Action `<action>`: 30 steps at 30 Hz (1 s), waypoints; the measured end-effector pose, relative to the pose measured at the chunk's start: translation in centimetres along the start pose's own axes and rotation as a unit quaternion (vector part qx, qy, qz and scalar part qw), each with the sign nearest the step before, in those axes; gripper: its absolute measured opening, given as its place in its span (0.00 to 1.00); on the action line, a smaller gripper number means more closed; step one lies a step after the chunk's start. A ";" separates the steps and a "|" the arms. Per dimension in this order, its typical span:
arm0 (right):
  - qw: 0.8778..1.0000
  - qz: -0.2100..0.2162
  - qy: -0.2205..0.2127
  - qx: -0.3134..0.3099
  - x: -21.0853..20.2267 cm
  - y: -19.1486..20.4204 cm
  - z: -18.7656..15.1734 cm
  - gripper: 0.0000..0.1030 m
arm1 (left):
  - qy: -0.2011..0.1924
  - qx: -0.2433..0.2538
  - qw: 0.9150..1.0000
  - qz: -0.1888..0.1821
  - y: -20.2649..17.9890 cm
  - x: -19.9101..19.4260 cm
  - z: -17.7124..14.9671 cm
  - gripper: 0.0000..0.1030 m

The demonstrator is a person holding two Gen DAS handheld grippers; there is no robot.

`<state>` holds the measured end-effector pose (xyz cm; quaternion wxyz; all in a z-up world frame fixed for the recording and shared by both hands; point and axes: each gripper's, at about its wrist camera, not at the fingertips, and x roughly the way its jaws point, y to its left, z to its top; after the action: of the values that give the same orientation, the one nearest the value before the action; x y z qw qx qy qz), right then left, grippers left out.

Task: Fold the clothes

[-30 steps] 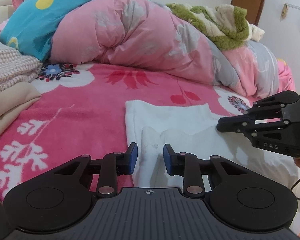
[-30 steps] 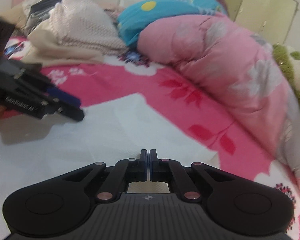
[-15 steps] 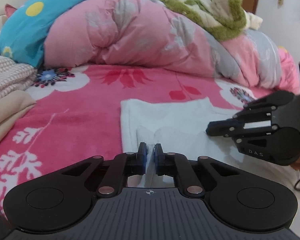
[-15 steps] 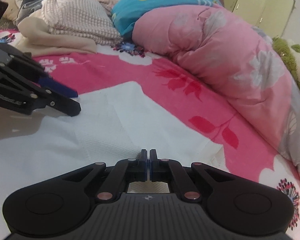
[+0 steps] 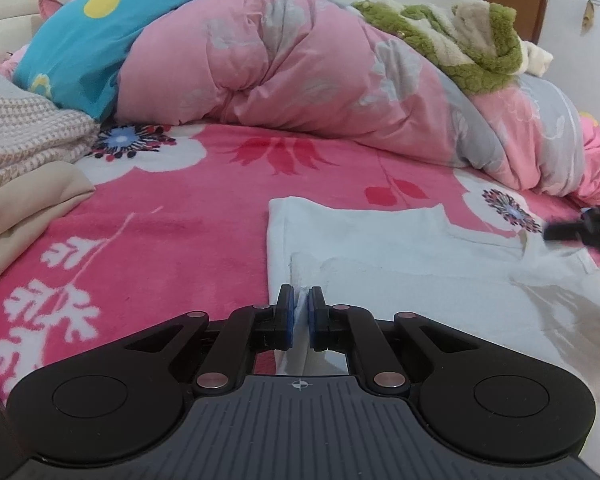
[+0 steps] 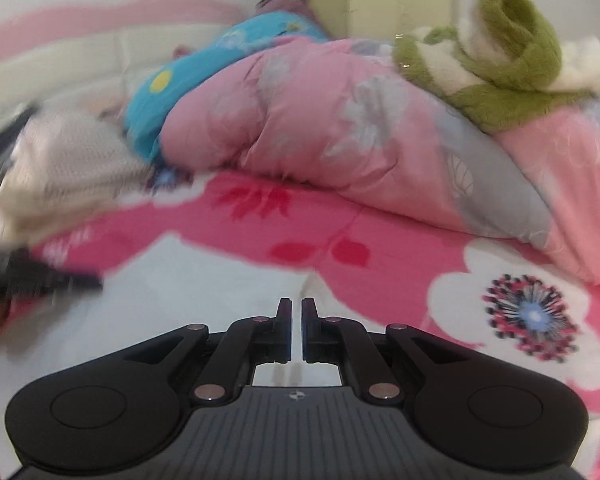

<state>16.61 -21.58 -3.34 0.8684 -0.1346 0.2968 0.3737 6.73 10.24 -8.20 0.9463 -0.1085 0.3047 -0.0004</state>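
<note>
Bed: fuzzy pink floral blanket (image 5: pixel 172 240)
Garment: flat white knit (image 5: pixel 400 248), long axis 3–9 o'clock
Left tongs (image 5: pixel 299 300): pinching garment fold
Right tongs (image 6: pixel 296 312): nearly closed, empty

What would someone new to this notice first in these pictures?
Probably the pink quilt heaped across the back of the bed, with a green fleece on its right end and a blue pillow at its left. In front of it, a white garment lies flat on the pink flowered blanket. The left claw pinches a fold at the garment's near edge.
</note>
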 end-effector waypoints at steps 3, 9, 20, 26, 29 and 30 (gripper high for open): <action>0.997 0.019 0.043 -0.060 0.2 1.5 -1.4 0.30 | -0.001 0.001 1.000 0.005 -0.1 0.1 -0.1 0.06; 0.987 0.001 0.074 -0.145 1.9 3.3 -3.0 0.33 | -0.001 0.006 1.000 0.013 -0.3 0.1 -0.1 0.06; 0.986 0.012 0.099 -0.133 2.9 2.9 -3.5 0.05 | -0.005 0.011 1.000 0.019 -0.5 0.1 -0.3 0.06; 0.989 -0.018 0.053 -0.138 1.2 3.1 -2.5 0.00 | -0.006 0.016 1.000 0.022 -0.6 -0.3 0.2 0.06; 0.989 -0.027 0.047 -0.138 1.5 2.9 -2.3 0.00 | -0.004 0.016 1.000 0.027 -0.7 -0.2 0.1 0.06; 0.988 -0.031 0.052 -0.141 2.1 3.0 -2.6 0.00 | -0.003 0.015 0.999 0.028 -0.7 -0.1 0.1 0.06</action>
<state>14.46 -19.57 -6.72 0.8353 -0.2841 0.2814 0.3775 6.73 9.59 -7.94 0.9484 -0.0854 0.3045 0.0220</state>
